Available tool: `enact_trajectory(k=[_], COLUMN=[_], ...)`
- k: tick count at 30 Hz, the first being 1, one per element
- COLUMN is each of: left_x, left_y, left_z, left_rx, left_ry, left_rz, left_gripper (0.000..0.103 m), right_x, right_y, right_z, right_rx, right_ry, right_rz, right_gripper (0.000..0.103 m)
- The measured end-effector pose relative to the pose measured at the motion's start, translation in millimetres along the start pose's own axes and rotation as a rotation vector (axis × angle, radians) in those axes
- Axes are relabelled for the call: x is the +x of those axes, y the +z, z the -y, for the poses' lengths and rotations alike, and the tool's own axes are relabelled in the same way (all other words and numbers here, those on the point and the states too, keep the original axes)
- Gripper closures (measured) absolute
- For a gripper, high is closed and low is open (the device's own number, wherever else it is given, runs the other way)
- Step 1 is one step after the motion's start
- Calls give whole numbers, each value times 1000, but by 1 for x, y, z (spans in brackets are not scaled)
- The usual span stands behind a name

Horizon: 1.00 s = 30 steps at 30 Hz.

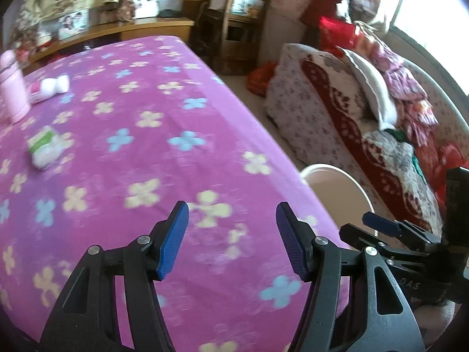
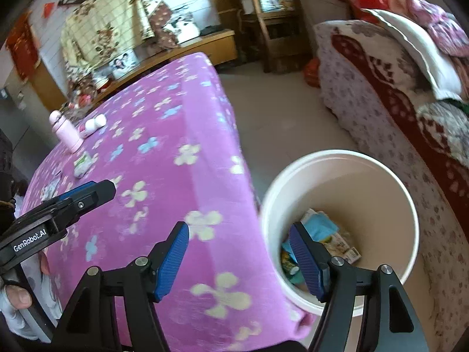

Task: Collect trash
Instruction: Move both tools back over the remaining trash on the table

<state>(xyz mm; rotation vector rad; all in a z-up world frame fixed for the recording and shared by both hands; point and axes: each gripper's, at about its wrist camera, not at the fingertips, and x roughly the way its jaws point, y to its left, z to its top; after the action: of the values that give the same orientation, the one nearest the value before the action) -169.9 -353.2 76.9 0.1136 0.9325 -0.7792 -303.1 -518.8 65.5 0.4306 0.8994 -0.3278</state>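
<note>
Pink fleece with pale and blue flowers is covering the table (image 1: 164,135), and both grippers are hanging above its near edge with nothing in them. The left gripper (image 1: 231,234) is pointing down at the cloth, its blue pads standing apart and released. The right gripper (image 2: 239,255) is sitting across the table edge and the white bucket (image 2: 390,176), its fingers likewise parted and empty. The bucket is standing on the floor just beside the table, probably so that rubbish can be dropped straight in; wrappers and a blue scrap (image 2: 321,226) are already lying at its bottom.

More rubbish is waiting at the far left of the table: a crumpled green-and-white packet (image 1: 45,146) and a small white bottle (image 1: 48,88) lying on its side, close to an upright pink flask (image 1: 11,88), which looks more like a keeper than trash.

Around the table, a bed piled with quilts (image 1: 351,111) is filling the right side, with a wooden cabinet (image 1: 140,29) and shelves (image 1: 237,14) standing behind.
</note>
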Motion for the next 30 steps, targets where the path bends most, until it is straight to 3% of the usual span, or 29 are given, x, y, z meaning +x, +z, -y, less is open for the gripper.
enact_trajectory(k=[21, 30], left_x=[-62, -88], left_y=[-36, -47], left_z=[-133, -183], left_rx=[-153, -214], left_ry=[178, 245], left_rz=[29, 52], left_gripper=[42, 42], right_x=[52, 71], right_y=[1, 2], right_z=[-161, -212], right_rx=[-255, -315], right_ry=[136, 172], right_rz=[-71, -90], right_gripper=[30, 30])
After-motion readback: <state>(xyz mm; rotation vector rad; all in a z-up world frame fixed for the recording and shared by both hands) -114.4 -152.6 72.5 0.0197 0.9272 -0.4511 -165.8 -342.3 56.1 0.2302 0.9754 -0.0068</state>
